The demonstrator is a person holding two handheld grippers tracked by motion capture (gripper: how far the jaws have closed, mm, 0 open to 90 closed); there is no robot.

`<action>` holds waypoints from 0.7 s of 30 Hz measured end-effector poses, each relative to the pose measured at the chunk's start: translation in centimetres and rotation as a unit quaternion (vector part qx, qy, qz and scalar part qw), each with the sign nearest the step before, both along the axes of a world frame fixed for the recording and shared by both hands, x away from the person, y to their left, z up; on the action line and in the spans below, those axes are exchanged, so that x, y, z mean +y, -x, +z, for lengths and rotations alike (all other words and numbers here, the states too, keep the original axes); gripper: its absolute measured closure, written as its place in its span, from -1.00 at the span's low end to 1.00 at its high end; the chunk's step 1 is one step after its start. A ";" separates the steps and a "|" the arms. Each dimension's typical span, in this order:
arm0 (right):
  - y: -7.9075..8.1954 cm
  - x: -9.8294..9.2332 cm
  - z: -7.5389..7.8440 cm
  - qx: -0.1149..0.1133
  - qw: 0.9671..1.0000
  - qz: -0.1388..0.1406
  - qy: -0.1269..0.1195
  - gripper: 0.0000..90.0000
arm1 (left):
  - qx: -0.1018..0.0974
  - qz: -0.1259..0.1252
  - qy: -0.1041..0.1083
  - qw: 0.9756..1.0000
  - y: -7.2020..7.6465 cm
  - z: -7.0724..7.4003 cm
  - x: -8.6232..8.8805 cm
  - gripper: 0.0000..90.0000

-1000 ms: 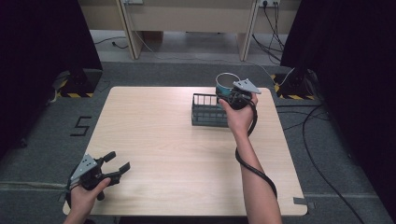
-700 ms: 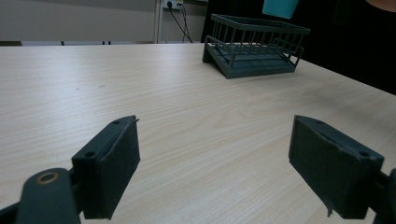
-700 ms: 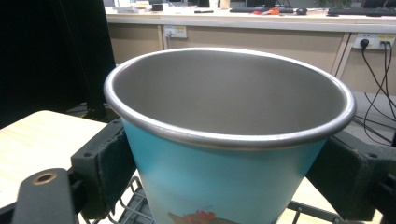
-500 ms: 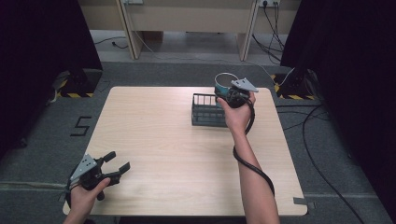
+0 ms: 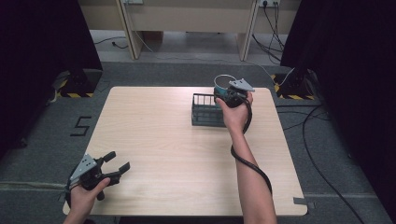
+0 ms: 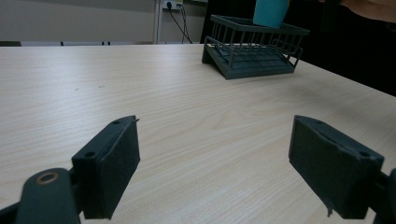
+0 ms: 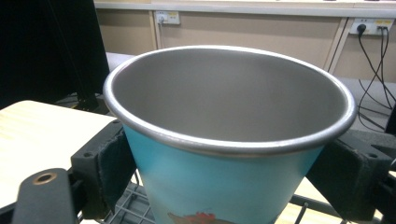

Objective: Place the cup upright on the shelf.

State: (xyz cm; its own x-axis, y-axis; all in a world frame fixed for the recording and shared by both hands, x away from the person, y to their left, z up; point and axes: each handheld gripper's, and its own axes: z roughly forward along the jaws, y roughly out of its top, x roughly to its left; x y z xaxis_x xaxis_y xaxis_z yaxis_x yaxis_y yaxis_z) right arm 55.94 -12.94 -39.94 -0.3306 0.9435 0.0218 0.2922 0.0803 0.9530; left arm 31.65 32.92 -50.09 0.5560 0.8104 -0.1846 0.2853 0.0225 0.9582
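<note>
From the high view, your right gripper (image 5: 224, 92) sits at the far right part of the bench (image 5: 177, 154), holding the blue cup (image 5: 223, 84) upright above the far right end of the dark wire rack (image 5: 205, 111). Your left gripper (image 5: 114, 163) rests low at the near left corner of the bench, well apart from the rack and the cup, so the right hand is plainly the one that does the next part.

In the left gripper view, your left fingers (image 6: 112, 163) are spread wide with nothing between them, only bare bench. The rack (image 6: 254, 46) stands far ahead and to the right, and the bottom of the cup (image 6: 271, 11) hangs over its far side, not visibly touching the wires.

In the right gripper view, your fingers (image 7: 112, 163) are pinching the cup (image 7: 224, 182) from both sides, just under its metal rim. The mouth faces up, and the cup's long axis runs vertical, across the line between your fingers. A few rack wires (image 7: 135, 207) show directly beneath the cup's base.

What the next move turns on, as I judge it, is that vertical line: the rack lies straight below the cup, so you likely need to lower it straight down. I cannot tell which slot lies beneath the base.
</note>
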 end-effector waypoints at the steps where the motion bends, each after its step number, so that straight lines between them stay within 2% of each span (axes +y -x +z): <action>1: -0.1 0.0 -0.1 0.002 1.000 0.000 0.000 -0.65 | 0.000 0.000 0.000 1.000 0.0 0.0 0.0 -0.65; 21: -0.8 0.2 -1.8 0.040 0.999 -0.005 0.016 -0.66 | 0.000 -0.002 0.000 1.000 0.0 0.0 0.0 -0.65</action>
